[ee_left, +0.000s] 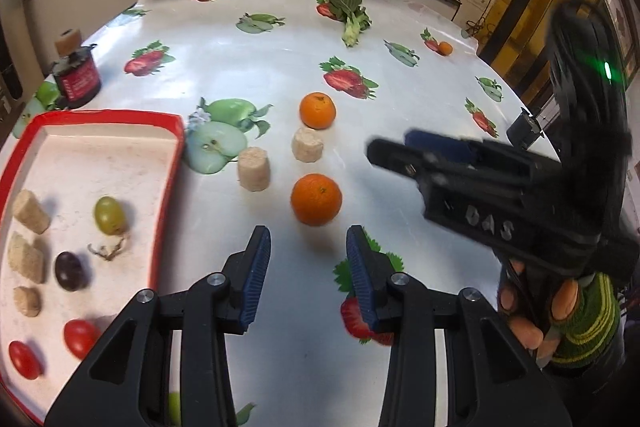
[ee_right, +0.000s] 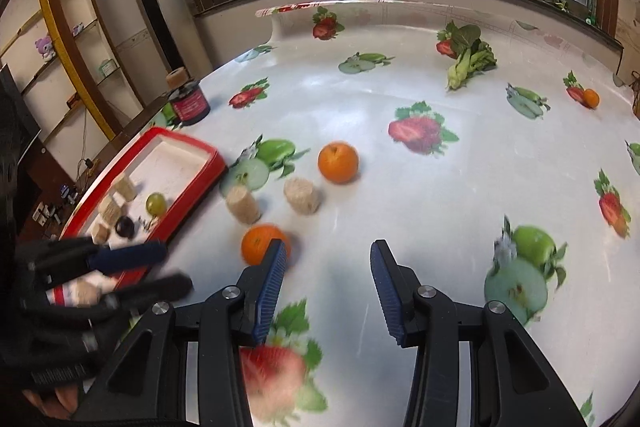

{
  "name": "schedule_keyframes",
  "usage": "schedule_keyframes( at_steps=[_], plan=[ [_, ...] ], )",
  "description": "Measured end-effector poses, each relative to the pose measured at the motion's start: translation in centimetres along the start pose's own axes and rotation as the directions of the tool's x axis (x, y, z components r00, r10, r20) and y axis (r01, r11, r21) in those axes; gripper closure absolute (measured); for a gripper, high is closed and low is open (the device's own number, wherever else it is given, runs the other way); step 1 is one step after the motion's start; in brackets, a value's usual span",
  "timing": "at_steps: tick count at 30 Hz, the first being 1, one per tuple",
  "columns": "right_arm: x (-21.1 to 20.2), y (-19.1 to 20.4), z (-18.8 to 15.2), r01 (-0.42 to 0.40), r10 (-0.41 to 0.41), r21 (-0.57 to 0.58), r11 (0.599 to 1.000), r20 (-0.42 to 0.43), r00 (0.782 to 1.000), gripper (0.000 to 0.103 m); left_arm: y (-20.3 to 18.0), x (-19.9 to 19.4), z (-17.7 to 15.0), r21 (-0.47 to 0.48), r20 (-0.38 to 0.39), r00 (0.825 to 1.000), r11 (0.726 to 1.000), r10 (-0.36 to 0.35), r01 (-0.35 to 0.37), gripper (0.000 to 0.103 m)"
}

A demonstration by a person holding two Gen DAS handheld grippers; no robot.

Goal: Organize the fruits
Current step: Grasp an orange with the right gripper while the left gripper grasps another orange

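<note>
Two oranges lie on the fruit-print tablecloth: a near orange (ee_left: 316, 199) (ee_right: 261, 243) and a far orange (ee_left: 317, 110) (ee_right: 338, 162). A third small orange (ee_left: 445, 47) (ee_right: 591, 97) sits far right. My left gripper (ee_left: 307, 269) is open and empty, just short of the near orange. My right gripper (ee_right: 328, 285) is open and empty, right of that orange; it also shows in the left wrist view (ee_left: 396, 149). A red-rimmed tray (ee_left: 168, 163) (ee_right: 188, 143) at left holds a green grape (ee_left: 108, 215), a dark grape (ee_left: 70, 271), two red tomatoes (ee_left: 80, 337) and cork pieces.
Two cork cylinders (ee_left: 254, 169) (ee_left: 307, 145) stand between the oranges and the tray. A dark jar (ee_left: 77, 79) with a cork on top stands behind the tray. A leafy green vegetable (ee_left: 350, 13) lies far back. A window wall runs behind the table.
</note>
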State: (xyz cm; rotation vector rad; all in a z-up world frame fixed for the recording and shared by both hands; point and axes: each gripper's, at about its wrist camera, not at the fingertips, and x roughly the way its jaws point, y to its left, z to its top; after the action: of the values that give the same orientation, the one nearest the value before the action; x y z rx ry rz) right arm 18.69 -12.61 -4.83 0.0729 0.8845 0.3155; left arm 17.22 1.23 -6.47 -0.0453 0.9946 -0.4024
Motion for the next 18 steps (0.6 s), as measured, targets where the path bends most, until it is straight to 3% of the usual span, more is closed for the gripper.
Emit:
schedule_keyframes(
  at_steps=[7,13,14,15,18],
  plan=[
    [4.6,0.1,4.3,-0.015,0.015,-0.009,1.000,-0.028,0.999,0.057,0.0,3.0,0.9,-0.010,-0.038,0.999,1.000,-0.005,0.004,0.066],
    [8.6,-0.3,4.6,-0.015,0.015,0.004,1.000,-0.073,0.997,0.059,-0.1,5.2,1.5,-0.012,-0.076,0.997,1.000,-0.013,0.012,0.066],
    [8.8,-0.4,4.6,-0.015,0.015,0.008,1.000,-0.069,0.998,0.061,-0.2,5.3,1.7,-0.009,-0.068,0.998,1.000,-0.008,0.008,0.066],
    [9.0,-0.5,4.6,-0.005,0.005,0.007,1.000,-0.068,0.998,0.069,-0.4,5.5,1.9,0.002,-0.059,0.998,1.000,-0.002,0.002,0.066],
    [8.4,-0.9,4.3,-0.020,0.021,0.014,1.000,-0.054,0.998,0.069,-0.9,5.7,2.1,0.028,-0.054,0.999,1.000,0.004,-0.002,0.069]
  ],
)
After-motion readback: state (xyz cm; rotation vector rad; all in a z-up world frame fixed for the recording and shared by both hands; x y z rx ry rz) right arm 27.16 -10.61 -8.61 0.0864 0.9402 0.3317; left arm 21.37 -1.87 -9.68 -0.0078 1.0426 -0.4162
